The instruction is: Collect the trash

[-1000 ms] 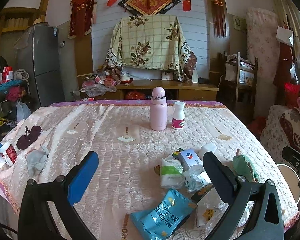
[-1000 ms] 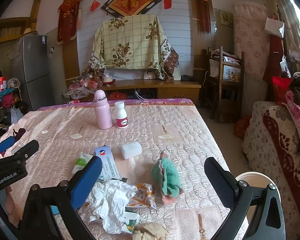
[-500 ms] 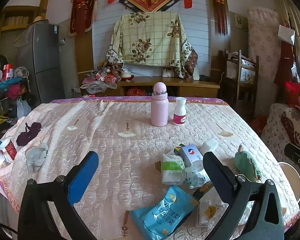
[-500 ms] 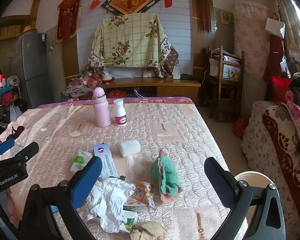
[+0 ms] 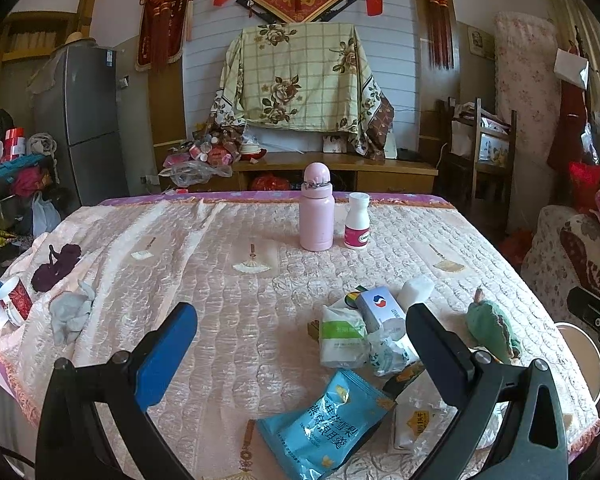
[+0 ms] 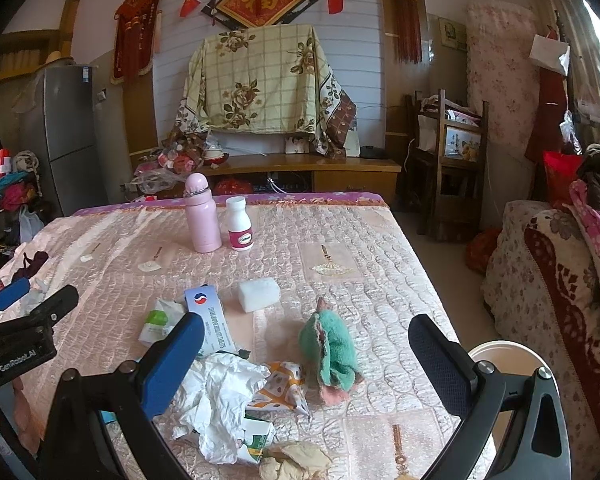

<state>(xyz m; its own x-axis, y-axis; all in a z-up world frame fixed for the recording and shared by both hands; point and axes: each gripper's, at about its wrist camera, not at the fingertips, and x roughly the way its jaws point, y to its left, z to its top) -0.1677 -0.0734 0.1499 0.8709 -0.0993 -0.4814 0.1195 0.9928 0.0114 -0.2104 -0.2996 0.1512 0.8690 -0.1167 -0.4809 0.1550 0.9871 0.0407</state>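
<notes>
Trash lies in a heap on the near right of the quilted table. In the left wrist view it holds a blue snack packet (image 5: 328,426), a white-green pouch (image 5: 340,336) and a white-blue box (image 5: 380,308). In the right wrist view I see crumpled white paper (image 6: 216,392), an orange wrapper (image 6: 280,392) and the box (image 6: 210,320). My left gripper (image 5: 300,340) is open and empty above the table, just left of the heap. My right gripper (image 6: 304,356) is open and empty over the heap.
A pink bottle (image 5: 317,208) and a white pill bottle (image 5: 357,222) stand mid-table. A green cloth toy (image 6: 332,352) and a white block (image 6: 259,294) lie near the heap. A round white bin (image 6: 508,360) sits off the table's right edge. Grey cloth (image 5: 70,314) lies left.
Both views have shifted slightly, the table contents sitting a little lower and nearer. Nothing was taken hold of; both grippers stay open.
</notes>
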